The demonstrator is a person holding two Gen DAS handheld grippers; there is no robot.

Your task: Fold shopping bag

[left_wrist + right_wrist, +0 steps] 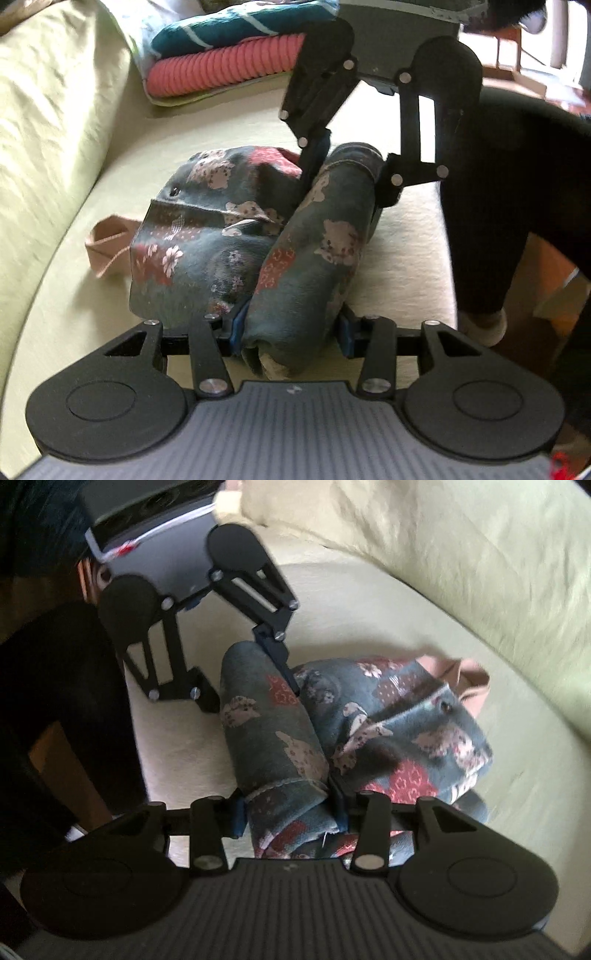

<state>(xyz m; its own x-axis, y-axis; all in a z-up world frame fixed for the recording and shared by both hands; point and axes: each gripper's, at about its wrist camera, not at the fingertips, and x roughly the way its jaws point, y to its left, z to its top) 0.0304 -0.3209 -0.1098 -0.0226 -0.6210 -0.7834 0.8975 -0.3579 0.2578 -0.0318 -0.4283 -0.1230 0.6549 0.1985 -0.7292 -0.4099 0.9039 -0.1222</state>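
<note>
Both hand-held grippers (291, 328) (291, 812) clench the rolled shopping bag (310, 243) on a green sofa (55, 110).

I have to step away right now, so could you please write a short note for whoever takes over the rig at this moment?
Left hand-held gripper: shut on one end of the rolled part of the shopping bag.
Right hand-held gripper: shut on the opposite end of that roll.
Bag lies on the green sofa seat; its tan handle sticks out on the far side.
Done: one side rolled into a thick tube.
Left: the looser flat part beside the roll is not yet folded in; handle still out.
</note>
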